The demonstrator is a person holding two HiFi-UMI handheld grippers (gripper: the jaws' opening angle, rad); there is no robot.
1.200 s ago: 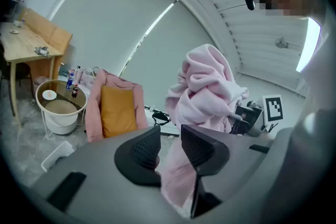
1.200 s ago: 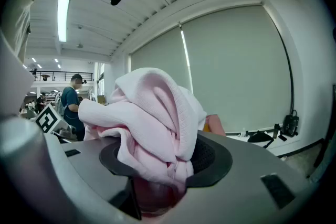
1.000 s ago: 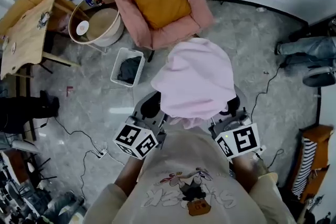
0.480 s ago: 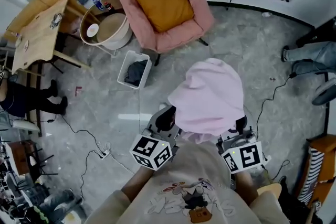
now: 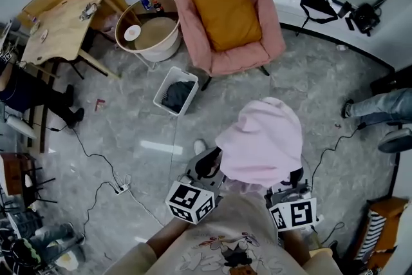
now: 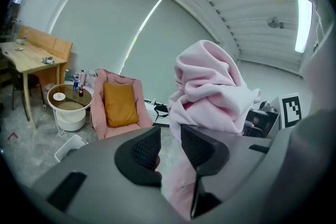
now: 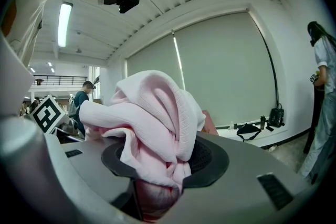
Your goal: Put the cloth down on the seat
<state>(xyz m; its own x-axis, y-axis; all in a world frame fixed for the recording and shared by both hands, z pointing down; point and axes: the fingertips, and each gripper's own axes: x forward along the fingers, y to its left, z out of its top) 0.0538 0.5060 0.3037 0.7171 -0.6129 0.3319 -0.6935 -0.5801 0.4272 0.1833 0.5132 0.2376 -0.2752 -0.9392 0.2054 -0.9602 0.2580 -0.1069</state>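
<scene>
A bundled pink cloth point(image 5: 261, 142) is held up over the floor between both grippers, short of the pink armchair point(image 5: 193, 16) with its orange cushion point(image 5: 225, 9). In the left gripper view the cloth point(image 6: 210, 86) hangs to the right and down into the narrow gap of my left gripper point(image 6: 170, 136), which is shut on a fold. The right gripper point(image 7: 163, 157) has a thick wad of the cloth point(image 7: 152, 107) between its jaws, which are closing on it. In the head view the left gripper point(image 5: 207, 163) and the right gripper point(image 5: 293, 178) are partly hidden under the cloth.
A white basket of dark clothes point(image 5: 175, 90) stands on the floor before the armchair. A round side table over a white tub point(image 5: 151, 32) and a wooden table point(image 5: 61, 19) stand to its left. Cables and a power strip point(image 5: 121, 188) lie at the left, a person's legs point(image 5: 380, 106) at the right.
The cloth and both grippers now sit lower and further right in the head view, and the gap to the armchair looks wider. Both grippers still hold the cloth.
</scene>
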